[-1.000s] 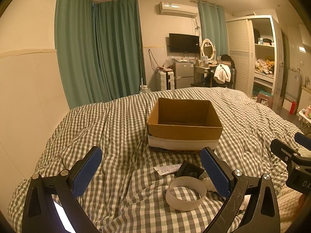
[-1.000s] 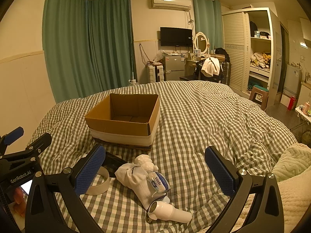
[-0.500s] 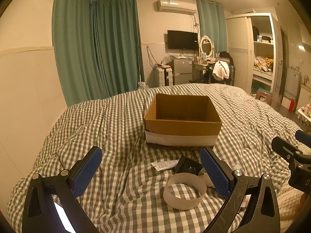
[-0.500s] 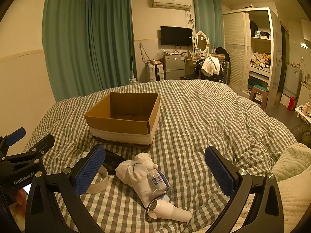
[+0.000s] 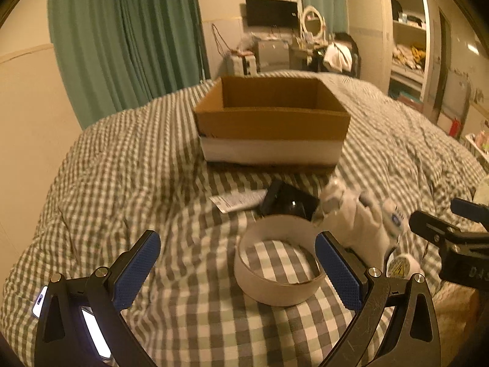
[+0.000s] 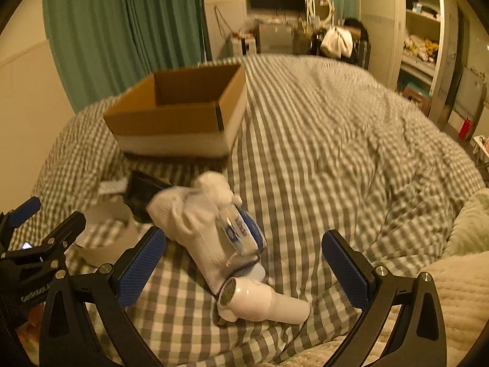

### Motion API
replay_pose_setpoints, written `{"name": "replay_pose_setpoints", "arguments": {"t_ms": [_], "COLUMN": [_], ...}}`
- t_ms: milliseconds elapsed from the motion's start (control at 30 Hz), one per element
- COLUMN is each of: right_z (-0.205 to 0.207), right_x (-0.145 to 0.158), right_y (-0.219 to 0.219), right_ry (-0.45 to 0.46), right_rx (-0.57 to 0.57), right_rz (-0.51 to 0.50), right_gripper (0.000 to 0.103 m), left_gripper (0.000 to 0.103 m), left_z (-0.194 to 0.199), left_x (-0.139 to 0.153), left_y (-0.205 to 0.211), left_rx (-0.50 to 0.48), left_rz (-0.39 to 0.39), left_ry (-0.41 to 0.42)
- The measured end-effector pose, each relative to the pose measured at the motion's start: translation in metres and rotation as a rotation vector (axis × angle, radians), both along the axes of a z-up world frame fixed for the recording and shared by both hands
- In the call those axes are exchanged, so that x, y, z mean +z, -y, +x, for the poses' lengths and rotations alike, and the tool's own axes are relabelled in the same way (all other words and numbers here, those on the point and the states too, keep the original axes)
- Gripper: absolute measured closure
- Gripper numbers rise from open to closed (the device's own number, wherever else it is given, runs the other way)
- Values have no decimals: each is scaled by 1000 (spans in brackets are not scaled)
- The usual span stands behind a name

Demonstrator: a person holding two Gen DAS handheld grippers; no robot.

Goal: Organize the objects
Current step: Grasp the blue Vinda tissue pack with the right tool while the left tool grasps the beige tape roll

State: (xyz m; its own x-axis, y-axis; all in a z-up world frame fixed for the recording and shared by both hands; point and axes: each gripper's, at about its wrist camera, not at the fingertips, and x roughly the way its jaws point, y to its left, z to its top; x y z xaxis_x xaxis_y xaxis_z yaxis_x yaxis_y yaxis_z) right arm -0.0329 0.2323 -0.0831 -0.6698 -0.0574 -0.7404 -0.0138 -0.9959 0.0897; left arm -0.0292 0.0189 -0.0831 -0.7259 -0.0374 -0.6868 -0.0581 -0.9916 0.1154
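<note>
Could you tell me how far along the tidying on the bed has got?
Nothing looks packed yet; what shows of the cardboard box holds nothing. Both the left gripper and right gripper are open and empty. The tape ring, black item, white sock bundle and white tube remain on the duvet.

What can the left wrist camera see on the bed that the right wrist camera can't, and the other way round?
Only the left wrist view shows the white paper slip fully; the right view gives just a blurred white patch there. Only the right wrist view shows the whole white hair dryer and the blue-labelled packet clearly. Both share the cardboard box, the white ring, the black item, the white sock and the checked bedspread.
</note>
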Motion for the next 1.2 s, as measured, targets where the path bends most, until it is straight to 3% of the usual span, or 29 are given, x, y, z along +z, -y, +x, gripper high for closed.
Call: {"name": "replay_pose_setpoints", "arguments": {"t_ms": [133,233,300,400,533,700,767,800,867,967,1067,1200], "right_z": [-10,-17,-23,-34,-45,-52,-53,-52,-51,-47,-45,-40], "right_x": [-16,-25,-31,-43,-53,-65,-66,-66,-65,-63,-58,-51], "right_y": [-8,-12,-16,-20,-18,-4,-2,-2,-3,-5,-3,1], "right_ry": [50,75,103,149,172,212,210,208,201,187,179,160], "right_rx": [-10,-14,-16,-16,15,72,83,83,76,71,70,67], "right_rz": [-7,-11,-13,-18,-43,-8,-14,-10,-7,-8,7,21], "right_gripper": [1,7,12,30,37,56,70,71,74,75,75,75], "left_gripper": [0,0,0,0,0,0,12,17,42,69,86,92], "left_z": [-10,-18,-21,-26,-30,-31,-33,-33,-34,-33,-31,-27], "left_x": [-13,-21,-25,-30,-35,-41,-42,-42,-43,-44,-40,-29], "left_y": [-7,-11,-14,-16,-20,-27,-27,-27,-25,-21,-17,-12], "left_rx": [-7,-16,-23,-33,-55,-104,-116,-119,-128,-135,-139,-139], "left_rz": [-30,-39,-41,-46,-51,-58,-51,-46,-28,-10,-9,-15], "left_ry": [42,67,80,96,122,144,154,158,175,190,181,151]}}
